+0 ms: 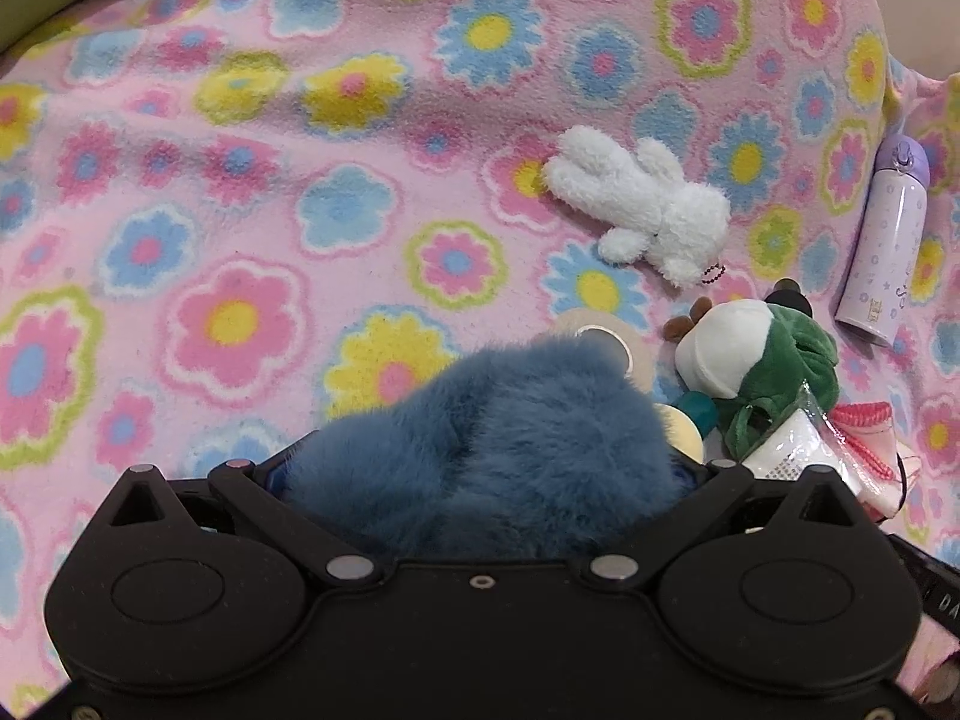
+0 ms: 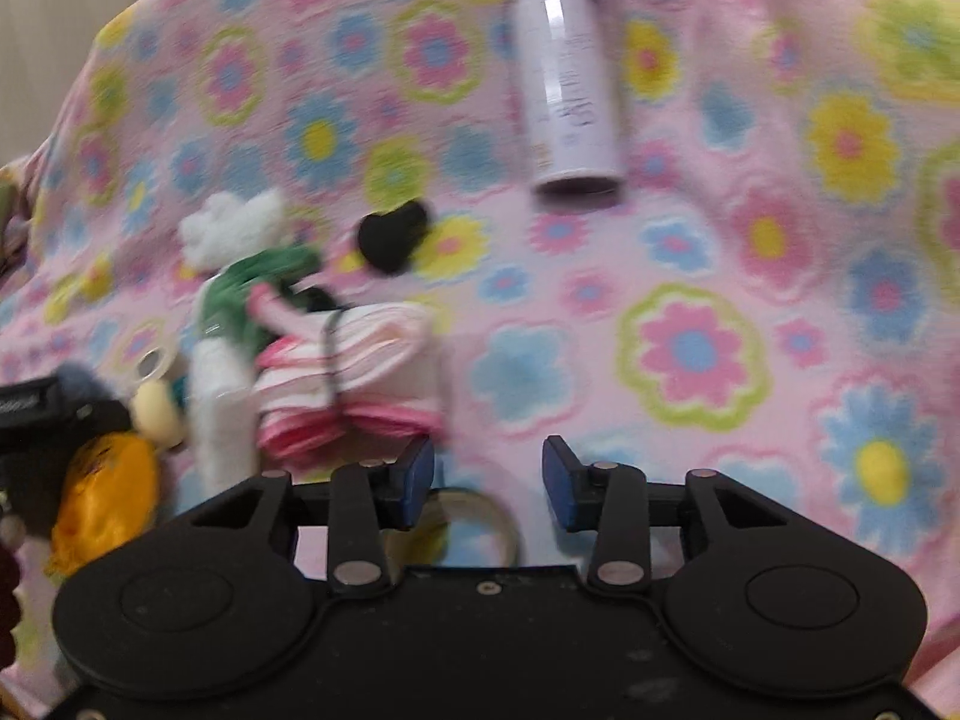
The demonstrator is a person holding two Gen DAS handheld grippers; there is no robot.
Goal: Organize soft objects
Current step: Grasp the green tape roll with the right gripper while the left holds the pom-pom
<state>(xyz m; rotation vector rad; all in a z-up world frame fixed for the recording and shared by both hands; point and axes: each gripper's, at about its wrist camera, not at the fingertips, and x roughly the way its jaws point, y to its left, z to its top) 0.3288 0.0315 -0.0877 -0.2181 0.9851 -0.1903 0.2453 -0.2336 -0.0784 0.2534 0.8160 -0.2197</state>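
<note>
Floral fleece blanket point(image 1: 240, 180) covers the whole surface. Its edge runs along the top right in the left wrist view and the upper left in the right wrist view. Left gripper point(image 1: 480, 456) has its jaws clamped on a blue furry plush point(image 1: 510, 432), held above the blanket; the pads are buried in fur. Open blanket lies to the left of it. The clutter sits to its right: white bunny plush point(image 1: 642, 204), green-and-white plush point(image 1: 762, 360), clear packet point(image 1: 792, 450) with something white inside.

Right gripper point(image 2: 487, 480) has its jaws apart with nothing between them, above a tape ring point(image 2: 480, 516). A pink-white cloth stack point(image 2: 348, 378) is just to its left, bare blanket to its right. Lavender bottle point(image 2: 567, 78) lies on its side, cap on, contents unseen.
</note>
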